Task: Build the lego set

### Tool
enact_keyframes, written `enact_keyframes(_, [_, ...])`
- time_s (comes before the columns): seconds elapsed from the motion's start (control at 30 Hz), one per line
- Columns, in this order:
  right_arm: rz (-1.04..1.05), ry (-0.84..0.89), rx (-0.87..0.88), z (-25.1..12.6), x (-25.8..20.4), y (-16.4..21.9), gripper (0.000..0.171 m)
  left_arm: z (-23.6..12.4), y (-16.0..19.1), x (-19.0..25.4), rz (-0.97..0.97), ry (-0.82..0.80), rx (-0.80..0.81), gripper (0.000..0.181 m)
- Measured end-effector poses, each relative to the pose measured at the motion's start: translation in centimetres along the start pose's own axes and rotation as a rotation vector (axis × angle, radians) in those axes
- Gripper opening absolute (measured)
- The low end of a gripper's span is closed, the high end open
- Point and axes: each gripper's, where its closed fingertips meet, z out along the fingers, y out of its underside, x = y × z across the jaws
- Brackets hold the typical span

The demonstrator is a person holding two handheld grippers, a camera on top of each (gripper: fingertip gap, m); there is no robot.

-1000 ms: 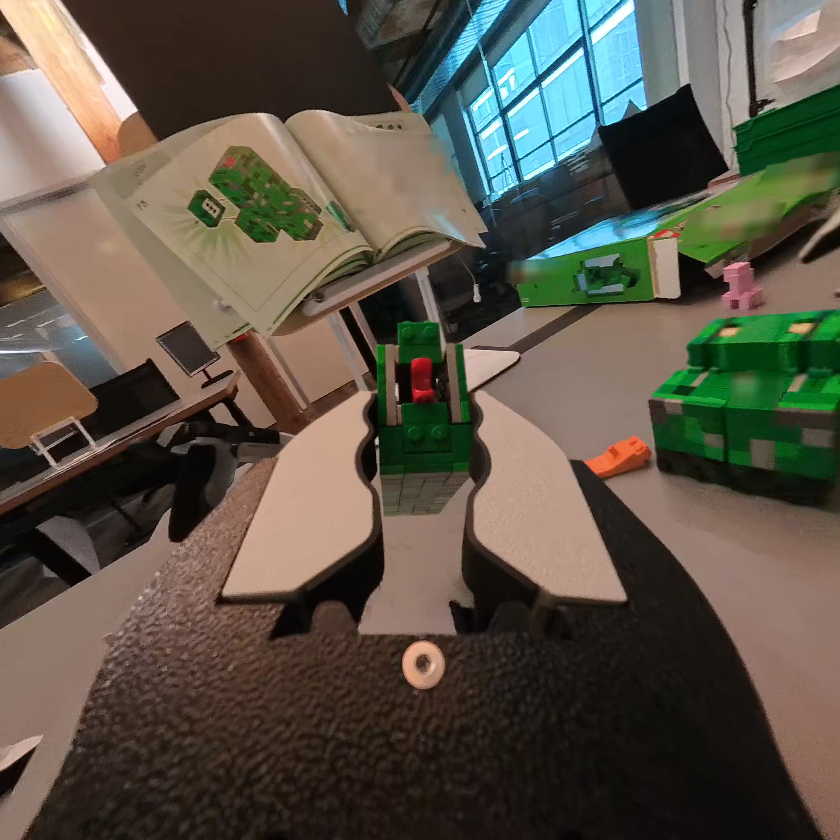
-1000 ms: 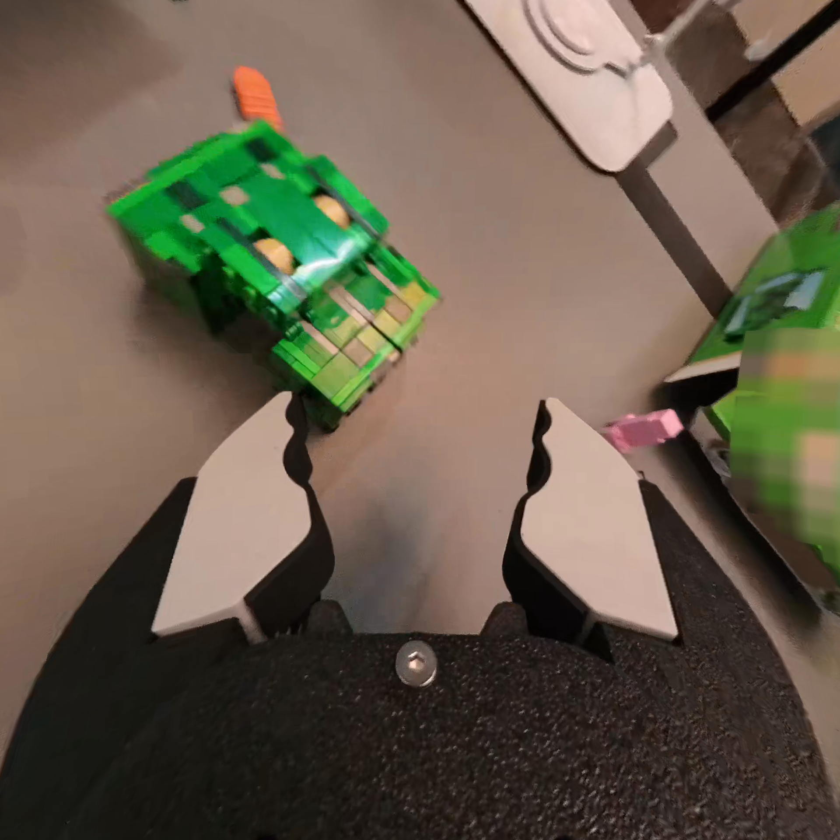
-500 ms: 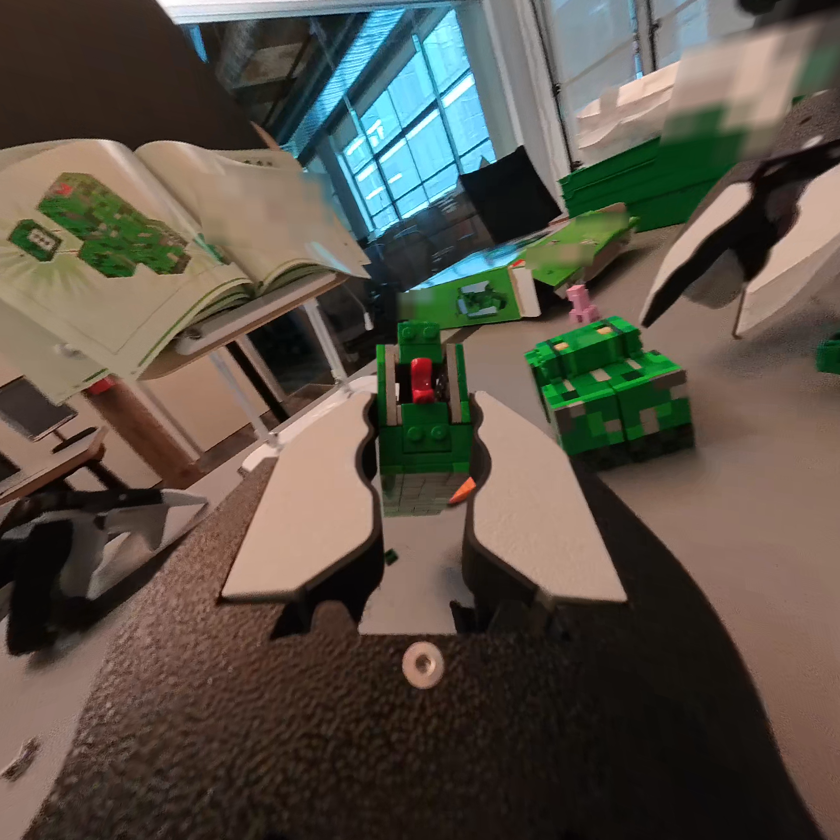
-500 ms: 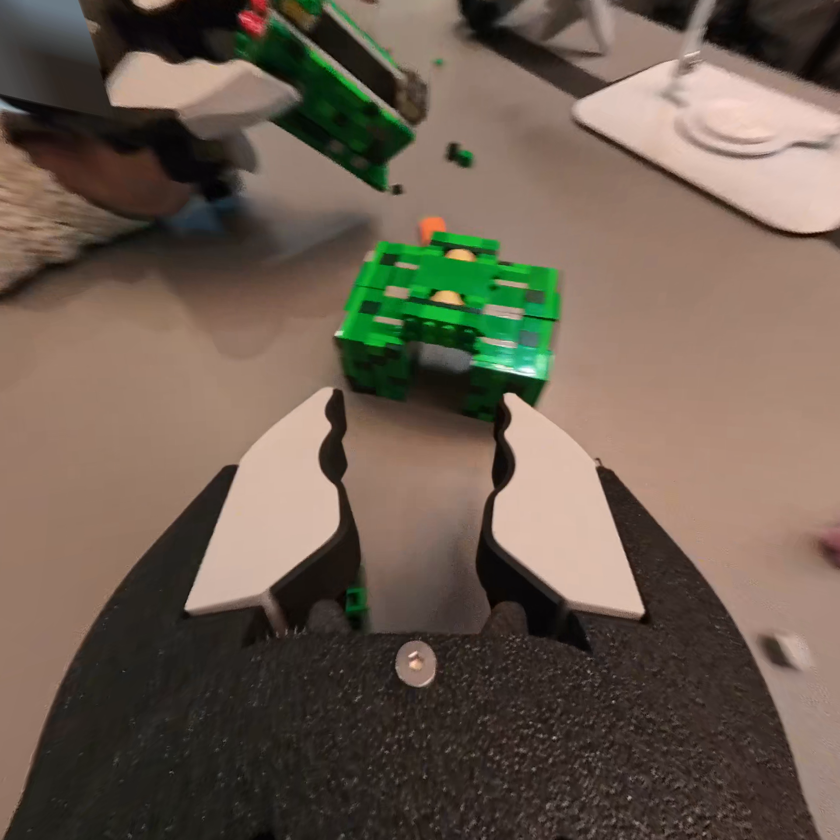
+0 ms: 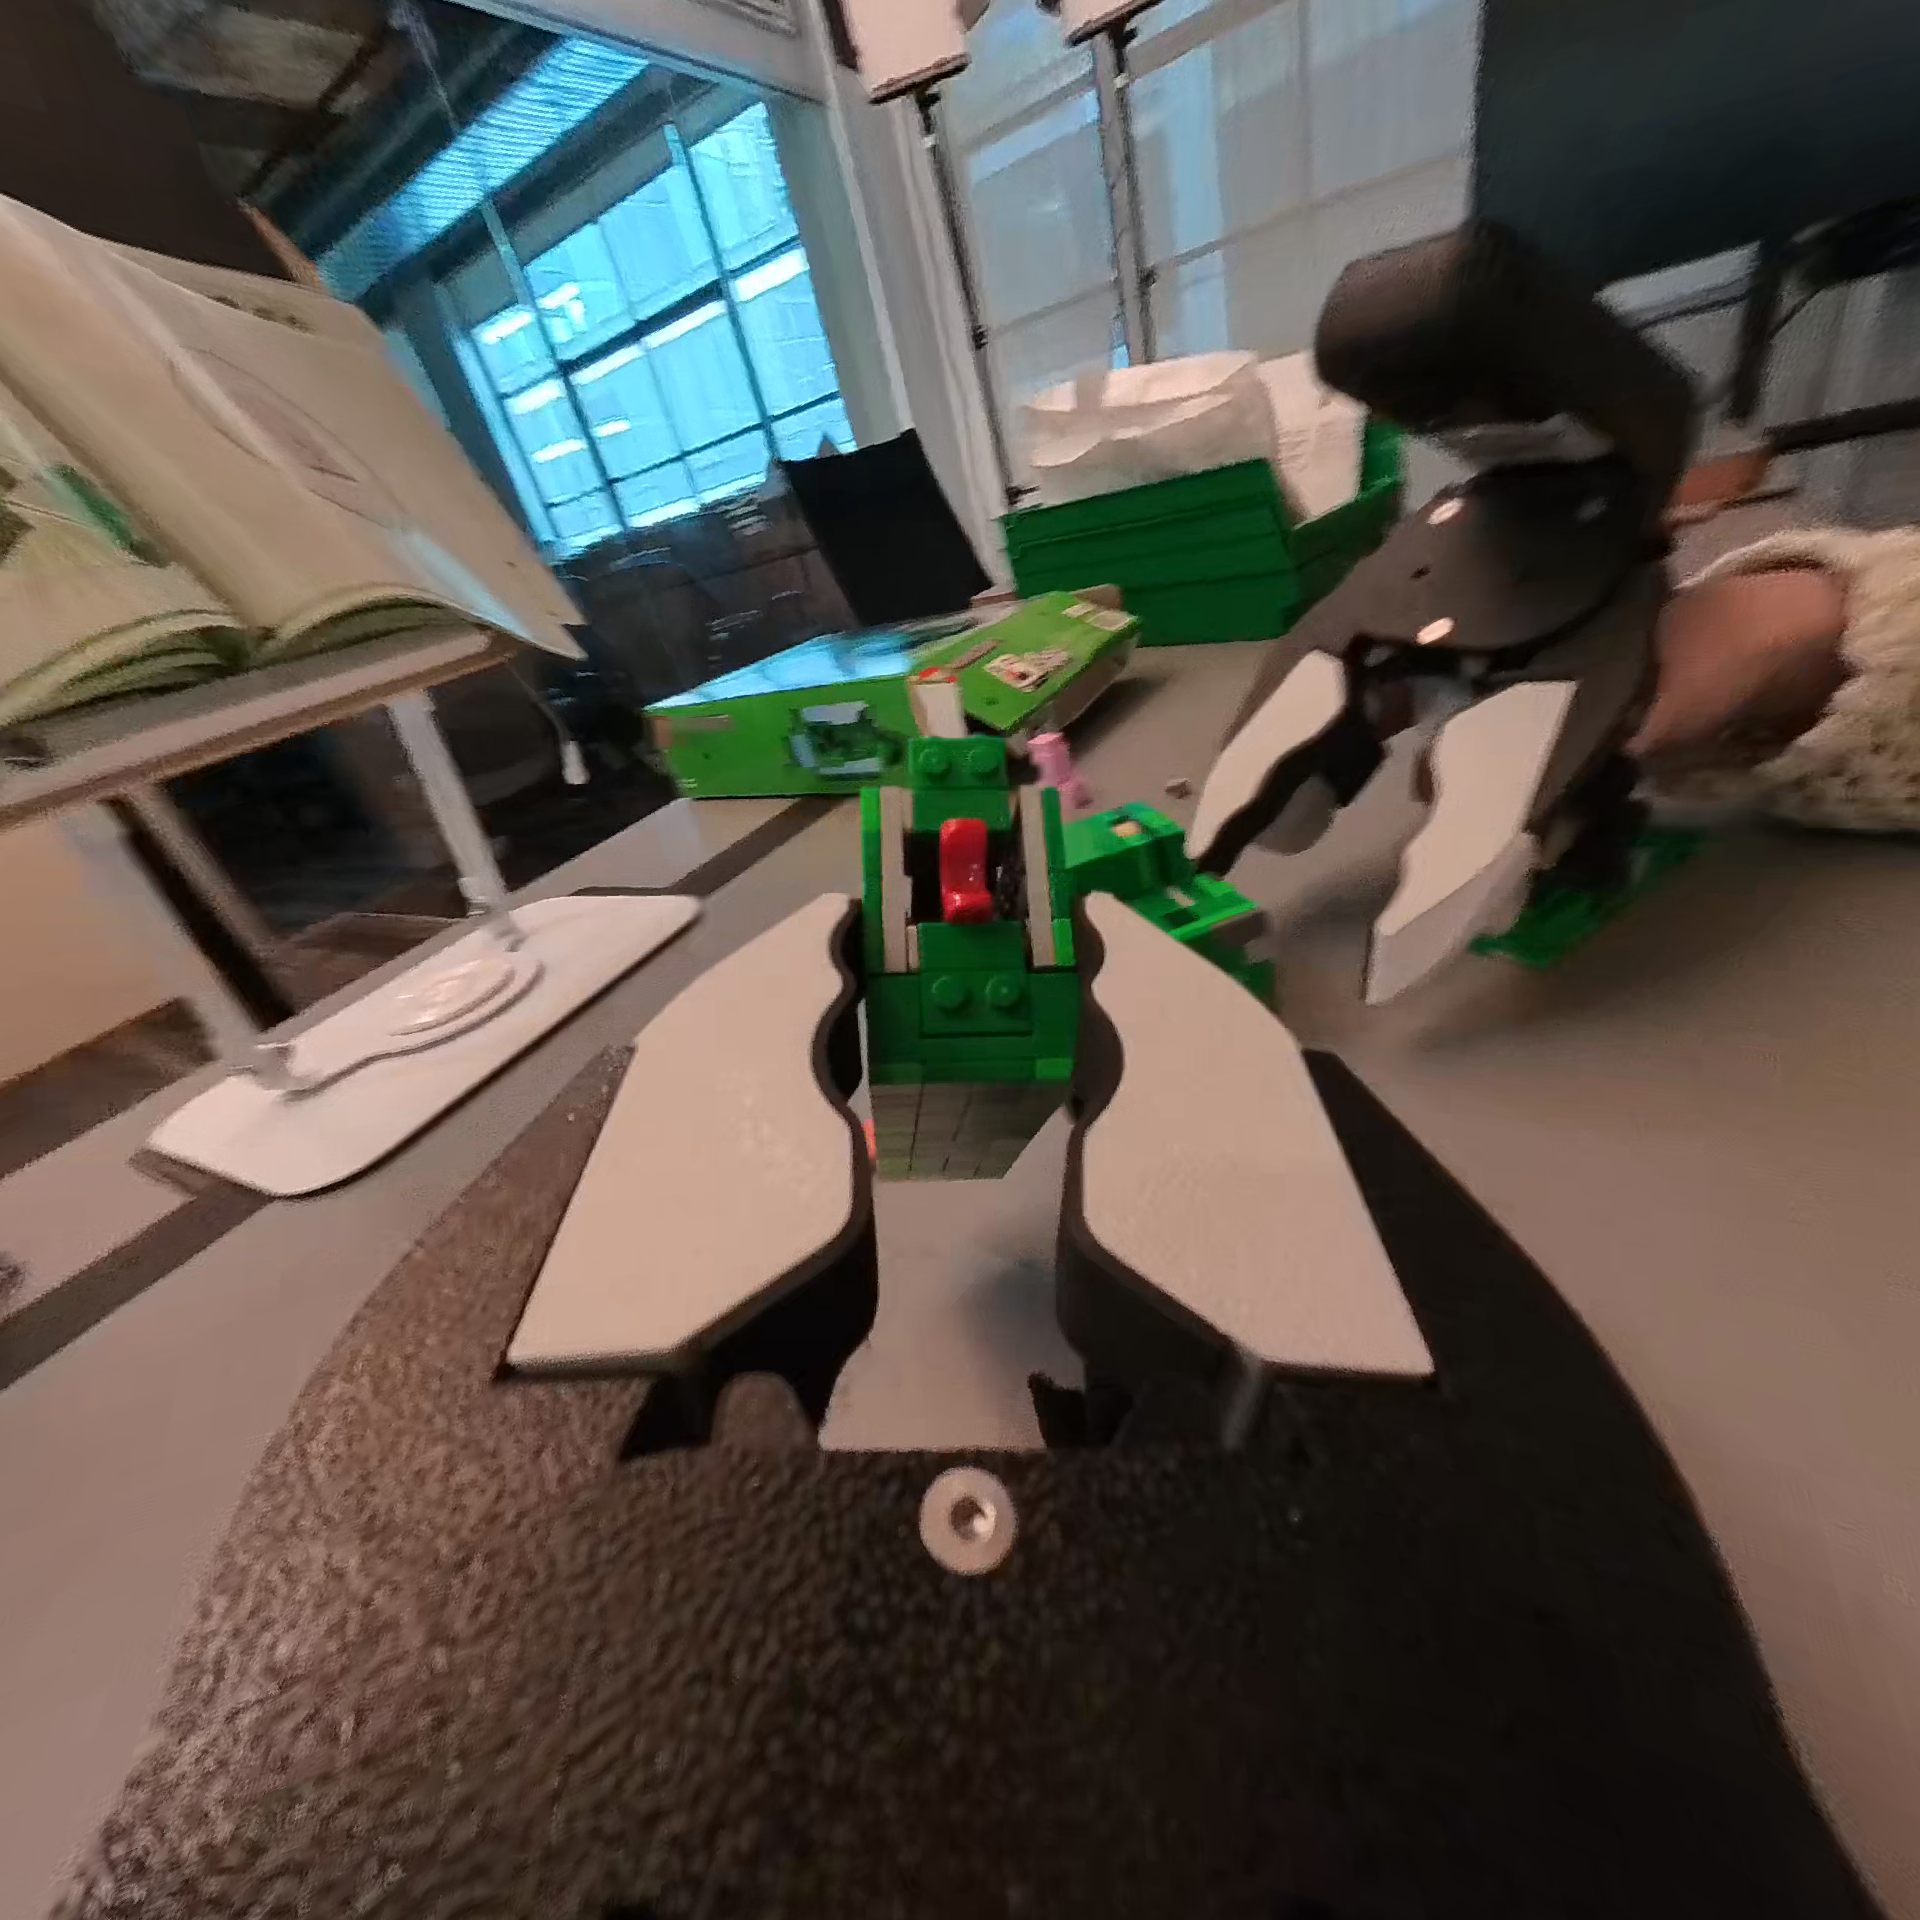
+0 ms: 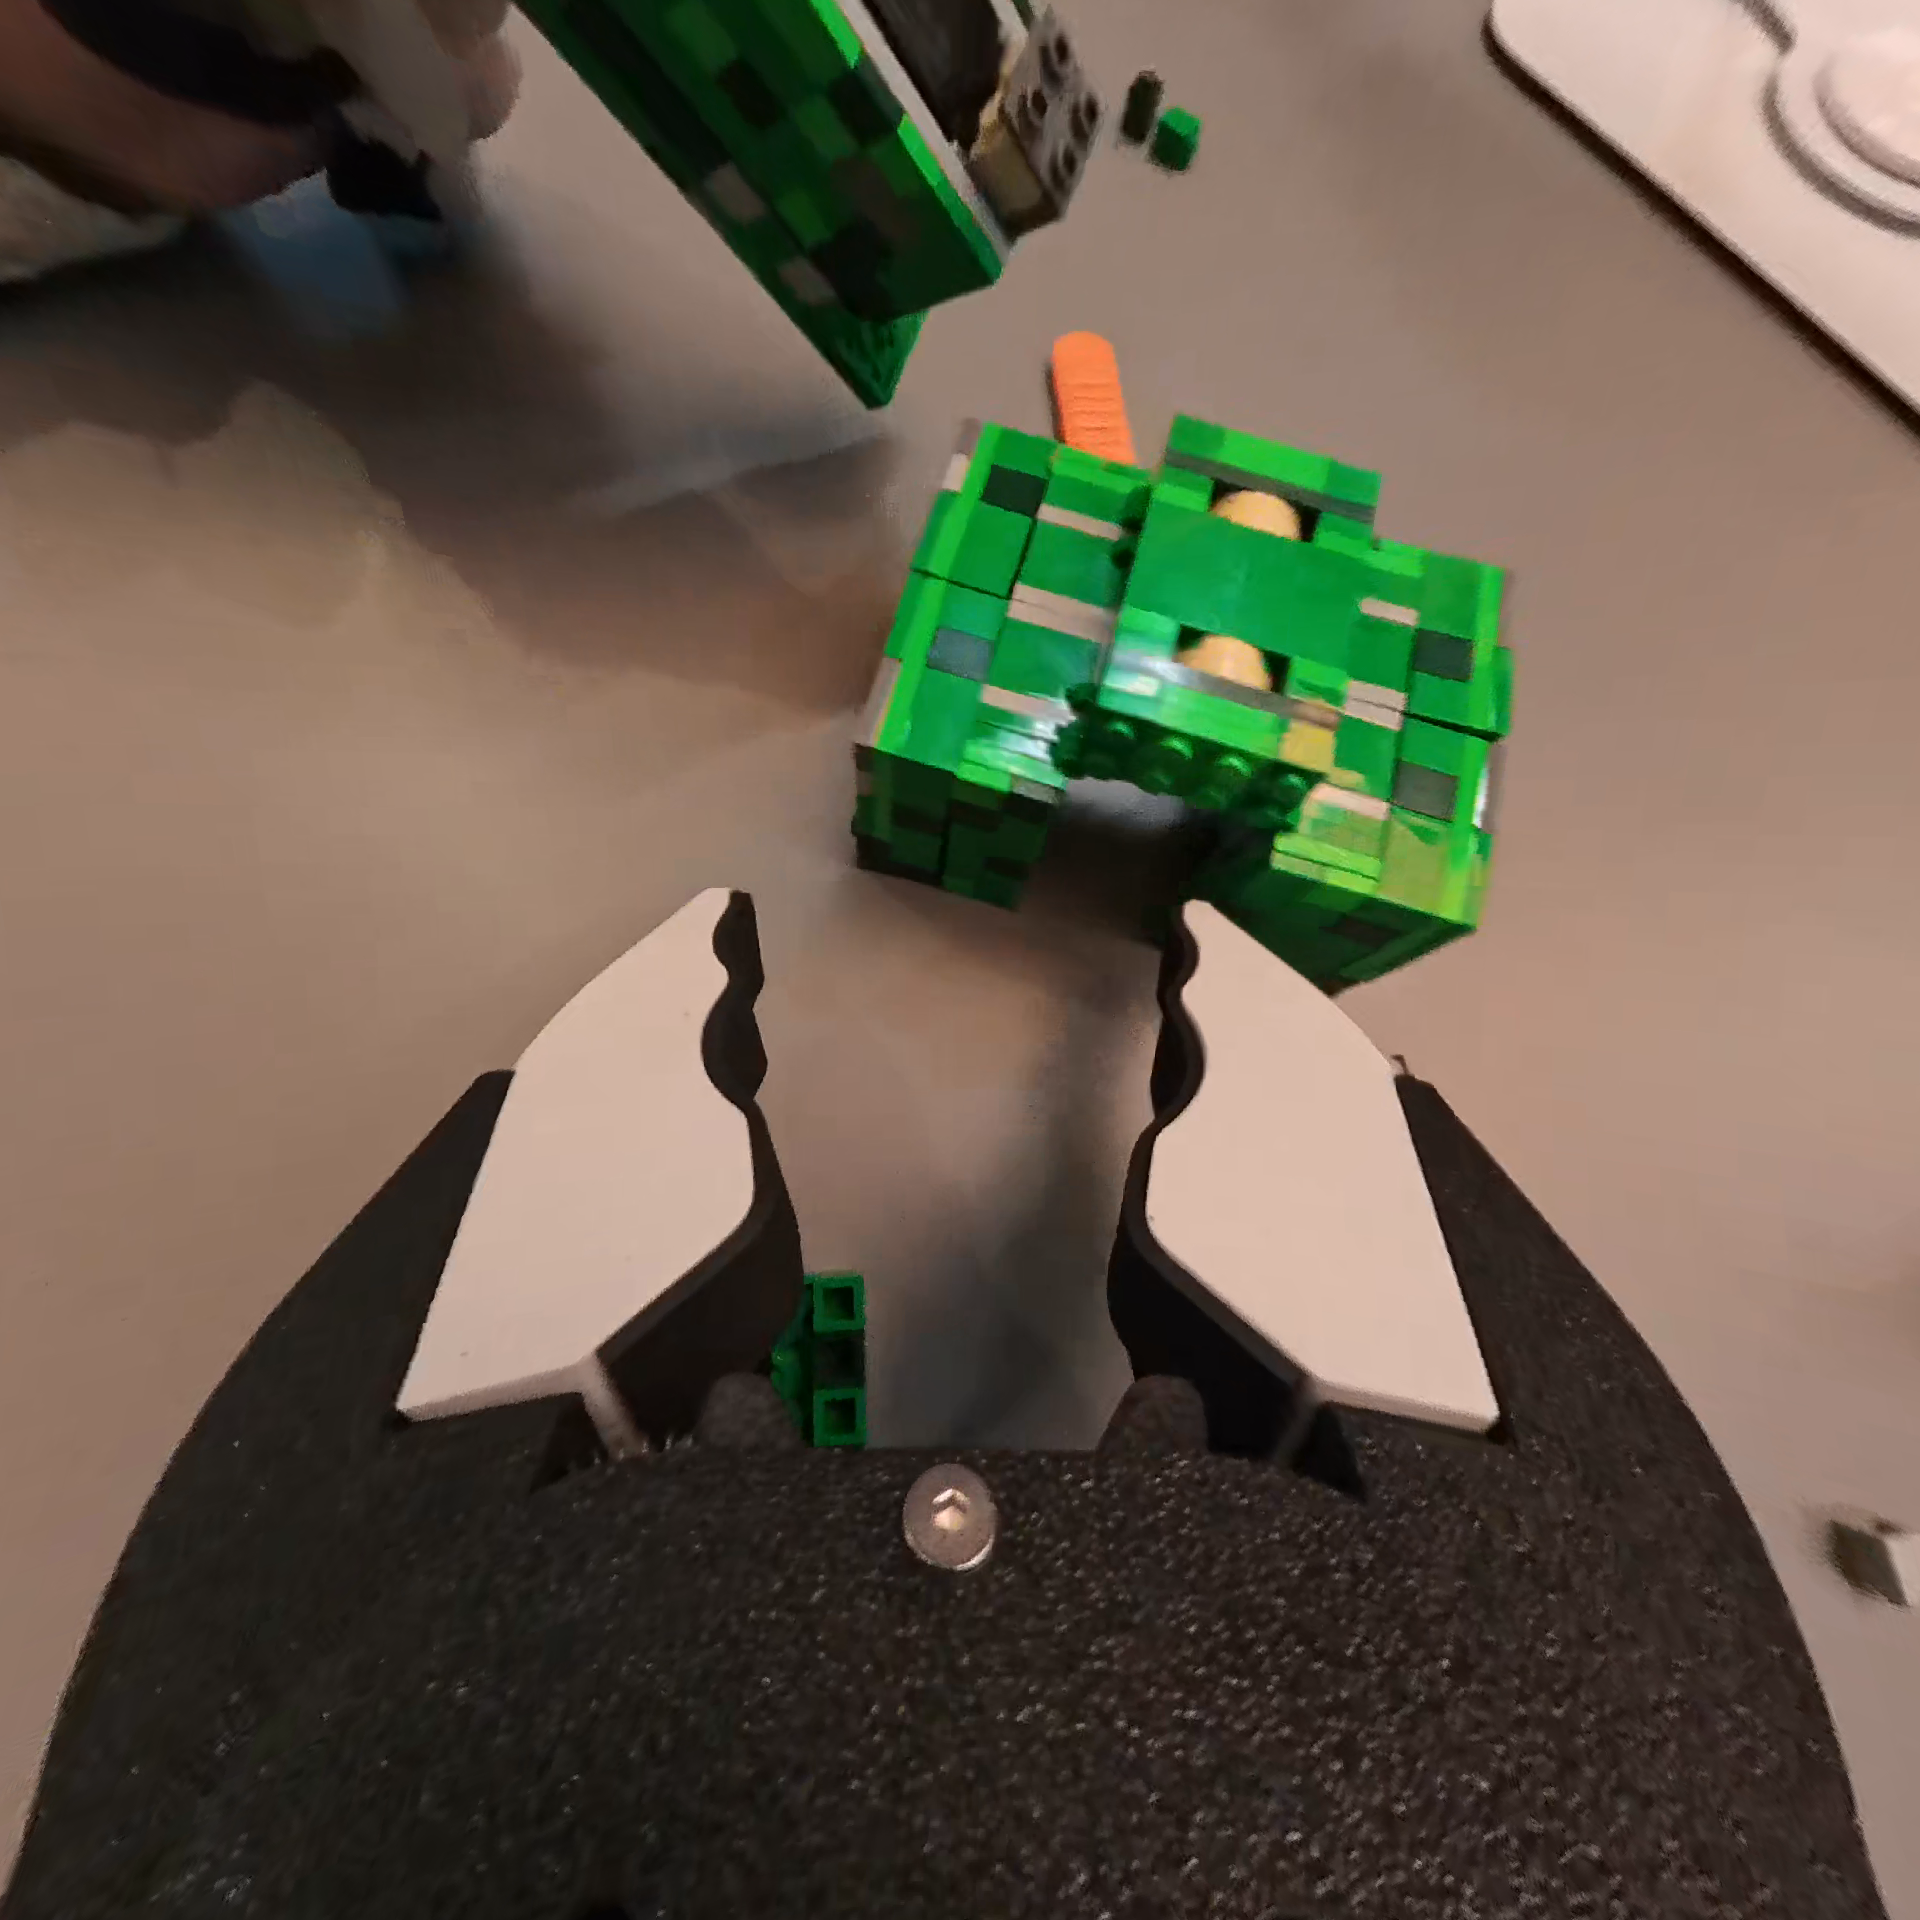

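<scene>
My left gripper (image 5: 966, 935) is shut on a tall green lego column (image 5: 961, 977) with a red piece inside its top; the column also shows in the right wrist view (image 6: 831, 177), held tilted above the table. A blocky green lego base (image 6: 1184, 686) with two tan studs on top sits on the grey table; it also shows in the left wrist view (image 5: 1153, 883), partly hidden behind the column. My right gripper (image 6: 956, 935) is open and empty, its fingertips just in front of the base. It also shows in the left wrist view (image 5: 1299, 914), hovering over the base.
An orange brick separator (image 6: 1091, 400) lies behind the base. Small green pieces (image 6: 1169, 120) lie farther back, and a green brick (image 6: 831, 1361) lies under my right gripper. A white stand base (image 5: 416, 1029) holds the instruction book (image 5: 208, 488). Green boxes (image 5: 883, 707) and a pink figure (image 5: 1055, 758) lie beyond. There is about 15 cm between the tips of the two grippers.
My right gripper has moved closer to the green base and opened a little wider. My left gripper has swung the column right, toward the base and the right gripper.
</scene>
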Motion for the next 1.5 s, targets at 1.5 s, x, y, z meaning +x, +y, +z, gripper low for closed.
enact_keyframes(1.5, [-0.608, -0.074, 0.342, -3.4, -8.5, -5.8, 0.037, 0.0, -3.9, 10.6, 0.233, 0.408, -0.030, 0.070])
